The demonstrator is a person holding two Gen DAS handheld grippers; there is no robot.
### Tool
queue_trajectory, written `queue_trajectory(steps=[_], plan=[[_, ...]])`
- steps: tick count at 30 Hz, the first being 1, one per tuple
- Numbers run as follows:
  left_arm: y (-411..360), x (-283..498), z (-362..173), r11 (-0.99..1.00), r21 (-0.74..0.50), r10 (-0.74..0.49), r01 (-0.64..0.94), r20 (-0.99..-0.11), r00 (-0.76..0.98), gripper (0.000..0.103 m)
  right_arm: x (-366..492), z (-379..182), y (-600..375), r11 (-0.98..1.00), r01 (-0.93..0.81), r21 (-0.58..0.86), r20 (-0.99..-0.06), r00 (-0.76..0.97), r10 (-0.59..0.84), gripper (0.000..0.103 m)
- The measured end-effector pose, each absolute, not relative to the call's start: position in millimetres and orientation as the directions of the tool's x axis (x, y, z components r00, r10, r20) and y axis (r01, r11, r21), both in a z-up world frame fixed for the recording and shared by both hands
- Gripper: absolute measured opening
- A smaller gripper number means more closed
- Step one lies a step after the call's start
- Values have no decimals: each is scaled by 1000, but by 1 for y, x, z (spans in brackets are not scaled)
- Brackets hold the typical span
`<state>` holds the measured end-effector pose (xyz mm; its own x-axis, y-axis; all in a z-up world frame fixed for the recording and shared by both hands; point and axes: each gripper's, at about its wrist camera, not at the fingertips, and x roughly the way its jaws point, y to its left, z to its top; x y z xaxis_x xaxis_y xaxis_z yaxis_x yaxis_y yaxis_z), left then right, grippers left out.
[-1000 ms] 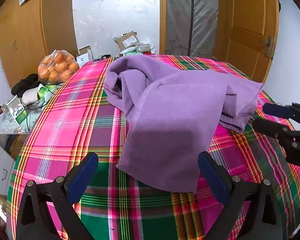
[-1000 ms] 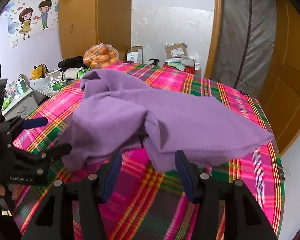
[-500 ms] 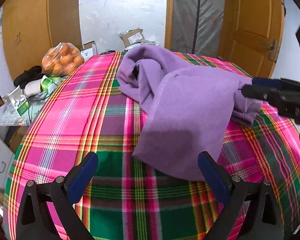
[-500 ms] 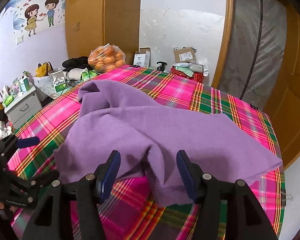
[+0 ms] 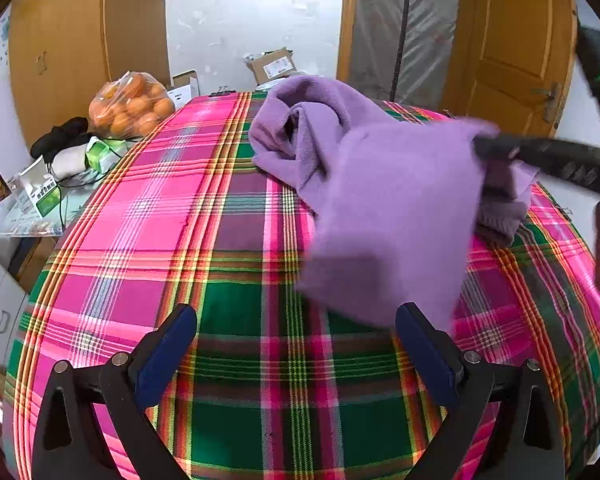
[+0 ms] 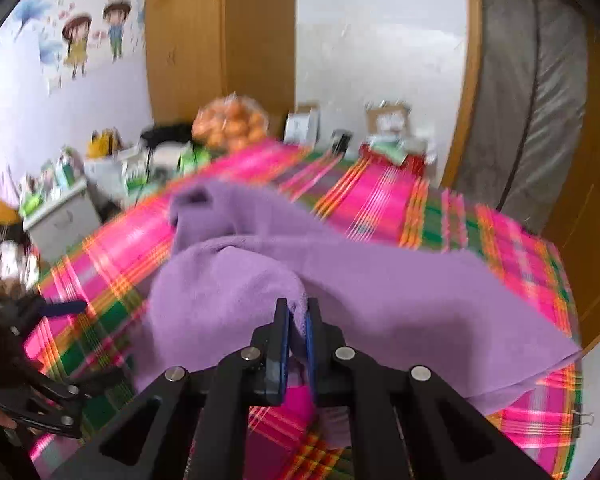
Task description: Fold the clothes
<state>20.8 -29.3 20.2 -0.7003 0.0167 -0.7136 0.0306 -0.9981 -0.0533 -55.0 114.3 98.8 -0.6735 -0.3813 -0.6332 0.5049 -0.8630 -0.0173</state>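
Since before, our right gripper (image 6: 297,316) is closing on the purple garment (image 5: 388,200), its length running away across the plaid tablecloth (image 5: 220,240); only the left view shows our left gripper (image 5: 296,344) spread, empty.

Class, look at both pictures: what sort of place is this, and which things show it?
Probably a lived-in room at home: a table under a pink and green plaid cloth, cartoon children stickers on the wall, and a plastic bag of oranges beside wooden doors.
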Motion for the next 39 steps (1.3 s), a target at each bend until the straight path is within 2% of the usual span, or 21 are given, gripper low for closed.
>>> queue_trajectory(steps=[4,7,9,13,14,15,16,18,23,27,33,39], plan=[[-32,20,20,-998,-60,19,34,-714,-700,100,-38,140,173,-923,384,-6,-521,-789,-325,7],[-32,19,21,-998,-61,23,30,-712,-702,100,-24,159,227,-973,230,-13,-481,-855,-195,7],[-32,16,22,-998,-61,25,25,-709,-704,100,-16,157,262,-993,113,-36,-496,-864,-81,8],[-28,10,28,-998,-70,43,9,-700,-713,100,-12,121,314,-997,-46,-54,-627,-776,70,11],[-27,9,31,-997,-74,50,2,-696,-716,100,-11,110,324,-995,-76,-60,-659,-746,97,13],[-26,6,33,-997,-77,57,-4,-691,-721,100,-7,105,328,-996,-73,-46,-661,-746,85,21],[-25,4,36,-997,-81,64,-12,-686,-725,100,-3,100,331,-997,-68,-31,-661,-747,71,37],[-24,-2,42,-996,-87,71,-16,-677,-733,100,3,103,323,-1000,-14,-5,-637,-771,14,59],[-29,-17,52,-994,-111,66,10,-664,-745,100,3,114,286,-989,146,24,-590,-797,-132,60],[-31,-21,49,-992,-123,62,29,-675,-735,100,-22,111,226,-947,319,43,-610,-742,-277,60],[-33,-10,36,-995,-93,47,26,-701,-712,100,-82,101,143,-839,544,7,-646,-638,-419,60],[-46,6,26,-994,-94,33,48,-707,-706,100,-141,97,66,-736,676,-29,-697,-541,-470,60]])
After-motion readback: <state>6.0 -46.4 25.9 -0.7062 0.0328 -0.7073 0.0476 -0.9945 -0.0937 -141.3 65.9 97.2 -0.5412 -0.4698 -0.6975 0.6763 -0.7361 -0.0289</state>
